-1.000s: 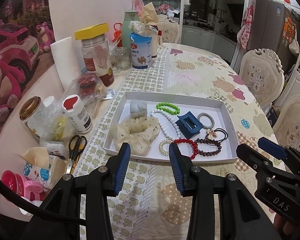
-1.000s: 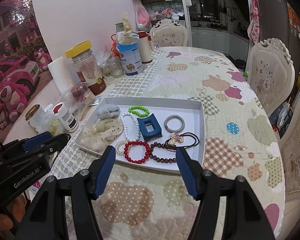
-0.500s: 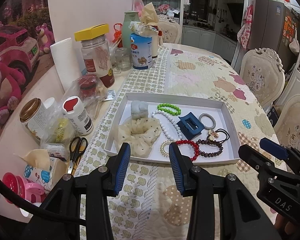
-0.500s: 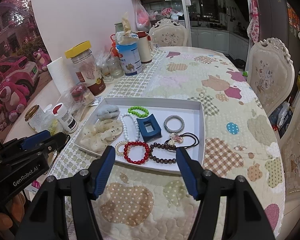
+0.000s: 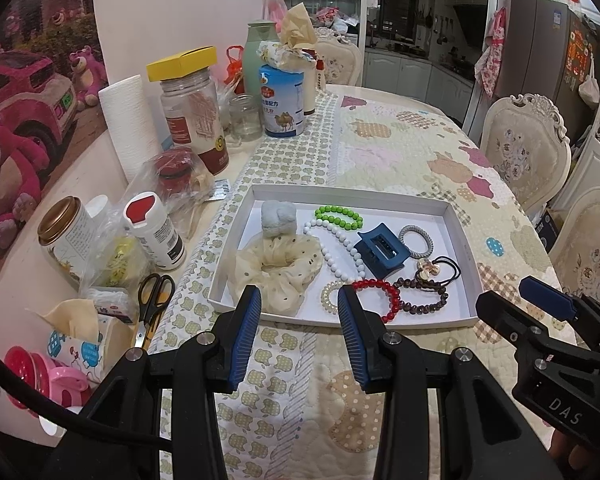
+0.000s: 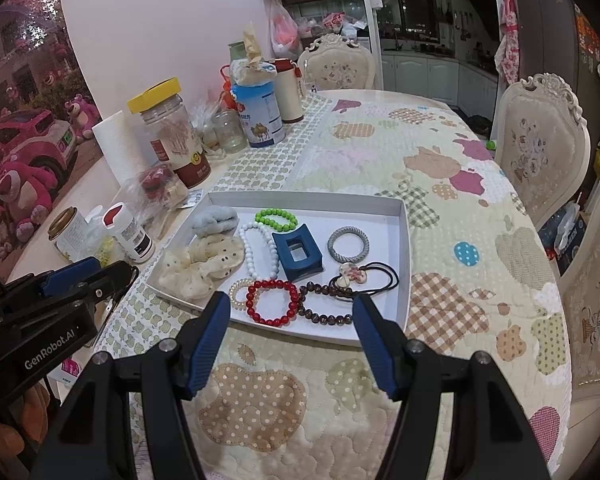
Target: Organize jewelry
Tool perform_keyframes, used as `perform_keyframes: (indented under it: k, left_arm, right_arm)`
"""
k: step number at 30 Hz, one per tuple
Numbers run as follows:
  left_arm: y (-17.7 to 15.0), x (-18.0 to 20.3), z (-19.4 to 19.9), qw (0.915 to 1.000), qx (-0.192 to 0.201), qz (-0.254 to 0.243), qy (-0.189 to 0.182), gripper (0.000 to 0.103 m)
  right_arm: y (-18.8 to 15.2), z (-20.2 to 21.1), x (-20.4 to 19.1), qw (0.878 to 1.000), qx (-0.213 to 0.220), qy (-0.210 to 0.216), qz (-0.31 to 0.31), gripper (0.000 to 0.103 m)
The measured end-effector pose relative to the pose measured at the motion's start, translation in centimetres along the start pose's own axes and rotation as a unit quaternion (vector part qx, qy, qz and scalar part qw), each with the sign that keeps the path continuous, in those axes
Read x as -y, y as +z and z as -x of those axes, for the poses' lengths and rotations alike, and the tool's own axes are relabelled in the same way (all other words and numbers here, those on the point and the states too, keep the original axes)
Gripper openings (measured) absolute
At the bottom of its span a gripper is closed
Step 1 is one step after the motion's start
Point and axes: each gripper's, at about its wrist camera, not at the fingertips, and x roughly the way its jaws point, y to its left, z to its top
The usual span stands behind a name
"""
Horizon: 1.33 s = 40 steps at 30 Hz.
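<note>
A white tray [image 5: 466,240] [image 6: 403,264] lies on the quilted table. In it are a cream scrunchie [image 5: 276,268] [image 6: 204,264], a pale blue scrunchie [image 5: 278,220], a green bead bracelet [image 5: 339,216] [image 6: 276,219], a white bead bracelet [image 5: 332,248], a blue hair claw [image 5: 382,250] [image 6: 298,252], a grey hair tie [image 6: 348,244], a red bead bracelet [image 5: 384,294] [image 6: 272,302], a brown bead bracelet [image 6: 324,308] and black hair ties [image 6: 374,276]. My left gripper [image 5: 298,312] is open and empty just before the tray's near edge. My right gripper [image 6: 292,320] is open and empty, also before the near edge.
Jars, a paper roll [image 5: 130,128], bottles, a blue tin [image 5: 282,100], scissors [image 5: 154,292] and a tissue box crowd the table's left side. Chairs [image 5: 526,148] stand at the right. The right gripper's body shows in the left wrist view [image 5: 548,344].
Both grippers have drawn back slightly from the tray. Nothing in the tray has moved.
</note>
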Motion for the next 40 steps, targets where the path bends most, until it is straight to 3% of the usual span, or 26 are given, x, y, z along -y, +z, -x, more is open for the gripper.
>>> perform_keyframes:
  k: [40]
  left_arm:
    - [0.0,-0.2,-1.8,0.9999,-0.01,0.0,-0.006,0.039]
  right_arm:
    - [-0.2,-1.5,0.4,1.0,-0.018,0.003,-0.001,0.067]
